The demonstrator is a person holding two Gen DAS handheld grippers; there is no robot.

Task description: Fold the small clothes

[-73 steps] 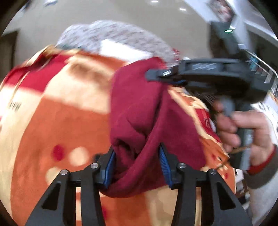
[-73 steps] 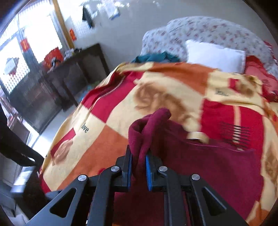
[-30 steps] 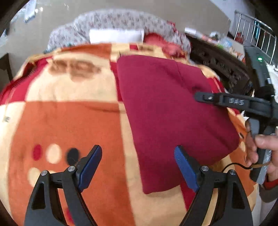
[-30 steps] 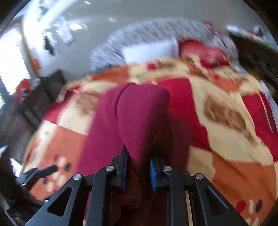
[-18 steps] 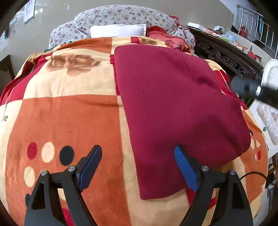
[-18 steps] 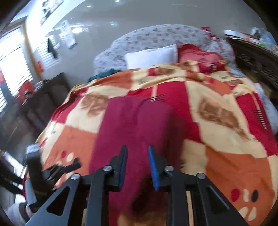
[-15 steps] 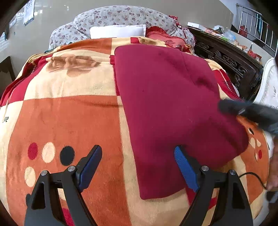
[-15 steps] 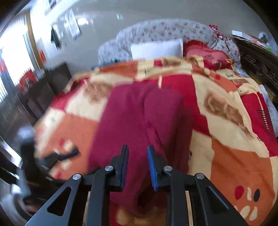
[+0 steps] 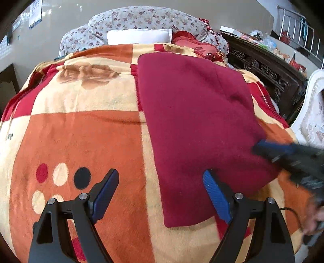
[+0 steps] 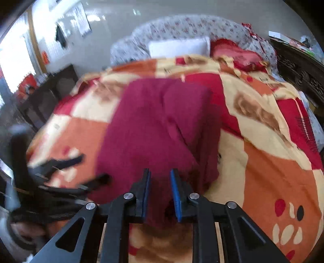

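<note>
A dark red garment (image 9: 194,125) lies folded lengthwise and flat on the patterned blanket (image 9: 85,137). It also shows in the right wrist view (image 10: 158,129). My left gripper (image 9: 161,188) is wide open and empty, hovering over the garment's near left corner. My right gripper (image 10: 160,190) has its jaws partly open, astride the garment's near edge, with red cloth showing in the gap but not pinched. The right gripper shows blurred at the garment's right edge in the left wrist view (image 9: 283,153).
A white pillow (image 9: 139,35) and a floral cushion (image 9: 149,18) lie at the bed's head. A dark carved wooden frame (image 9: 269,72) runs along the right side. Dark furniture (image 10: 46,91) stands left of the bed.
Both grippers have let go of the garment, which now lies flat. My right gripper has opened a little and moved down to the garment's near right edge. My left gripper stays open and still.
</note>
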